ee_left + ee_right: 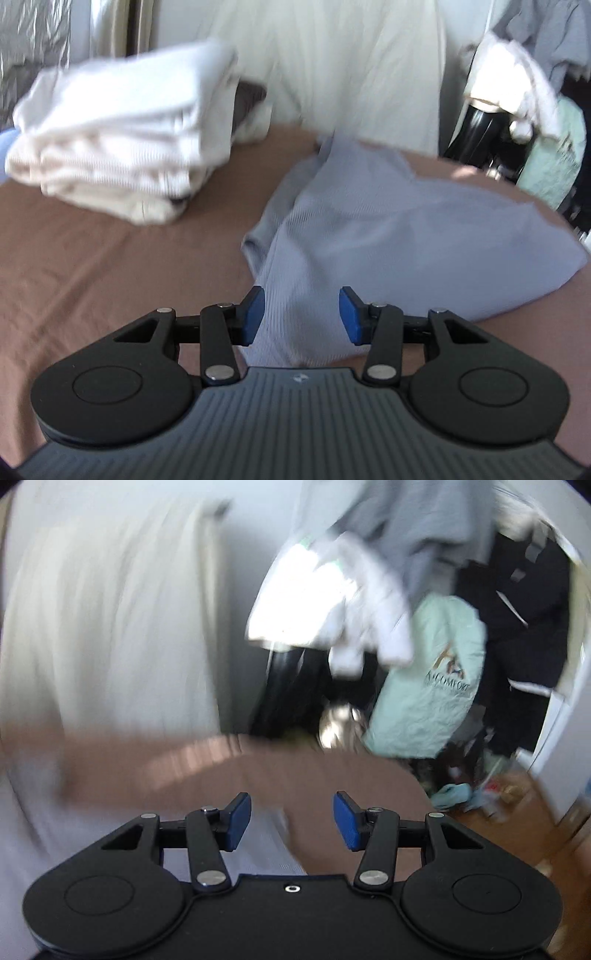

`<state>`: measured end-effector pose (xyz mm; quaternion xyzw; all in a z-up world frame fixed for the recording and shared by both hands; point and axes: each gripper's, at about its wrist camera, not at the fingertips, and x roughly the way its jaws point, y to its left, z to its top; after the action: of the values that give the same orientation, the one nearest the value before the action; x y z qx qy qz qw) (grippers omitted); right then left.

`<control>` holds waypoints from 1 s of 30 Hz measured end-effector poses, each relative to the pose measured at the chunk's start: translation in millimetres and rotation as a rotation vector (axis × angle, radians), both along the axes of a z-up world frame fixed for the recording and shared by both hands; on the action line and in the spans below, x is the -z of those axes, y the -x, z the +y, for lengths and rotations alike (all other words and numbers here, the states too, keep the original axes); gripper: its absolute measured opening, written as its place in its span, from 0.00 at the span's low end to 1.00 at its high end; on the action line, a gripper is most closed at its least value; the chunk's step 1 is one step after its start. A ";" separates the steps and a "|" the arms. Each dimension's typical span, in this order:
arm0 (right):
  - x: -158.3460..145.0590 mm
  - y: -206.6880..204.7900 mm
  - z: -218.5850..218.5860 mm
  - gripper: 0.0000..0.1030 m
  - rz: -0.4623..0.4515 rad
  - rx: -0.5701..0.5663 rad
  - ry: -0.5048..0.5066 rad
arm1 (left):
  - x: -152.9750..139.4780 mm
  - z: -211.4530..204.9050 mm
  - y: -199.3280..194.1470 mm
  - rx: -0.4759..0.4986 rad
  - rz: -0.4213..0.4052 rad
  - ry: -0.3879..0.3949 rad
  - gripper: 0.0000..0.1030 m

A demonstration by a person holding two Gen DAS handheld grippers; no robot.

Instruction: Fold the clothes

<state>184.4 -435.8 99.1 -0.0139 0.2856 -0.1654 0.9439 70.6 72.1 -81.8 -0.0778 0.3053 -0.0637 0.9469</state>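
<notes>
While left tongs [302,316] gape, blue garment [388,236] lies between.

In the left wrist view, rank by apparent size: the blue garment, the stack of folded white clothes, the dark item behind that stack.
1. blue garment, though it lies nearer the camera, so its lead is unsure.
2. stack of folded white clothes.
3. dark item, mostly hidden.

Motion blur smears the right wrist view; the pale blue garment [258,849] there is mostly hidden behind the gripper body, shape unreadable
</notes>
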 end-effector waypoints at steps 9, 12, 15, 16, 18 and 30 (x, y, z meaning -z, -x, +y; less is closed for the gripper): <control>-253.8 28.2 43.2 0.53 -0.028 -0.003 -0.247 | -15.4 10.0 7.8 -0.026 -0.045 0.027 0.43; -313.5 46.9 59.1 0.53 -0.069 -0.023 -0.257 | -12.5 0.9 8.8 -0.034 -0.053 -0.070 0.43; -345.9 59.5 73.1 0.64 -0.110 -0.075 -0.242 | -6.5 -5.9 9.1 -0.027 -0.038 -0.140 0.43; -344.9 64.3 76.3 0.70 -0.122 -0.121 -0.254 | -5.3 -5.7 9.5 -0.025 -0.027 -0.133 0.43; -312.8 71.8 76.7 0.86 -0.107 -0.218 -0.300 | -6.5 -2.6 14.9 -0.031 -0.021 -0.087 0.47; 108.0 88.6 -39.0 0.81 0.082 -0.276 -0.663 | 11.6 -7.1 37.6 -0.187 0.149 0.181 0.54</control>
<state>95.7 -474.8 -8.9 0.2481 0.3570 0.0660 0.8981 33.0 65.0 -93.4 -0.1955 0.3591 0.0036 0.9126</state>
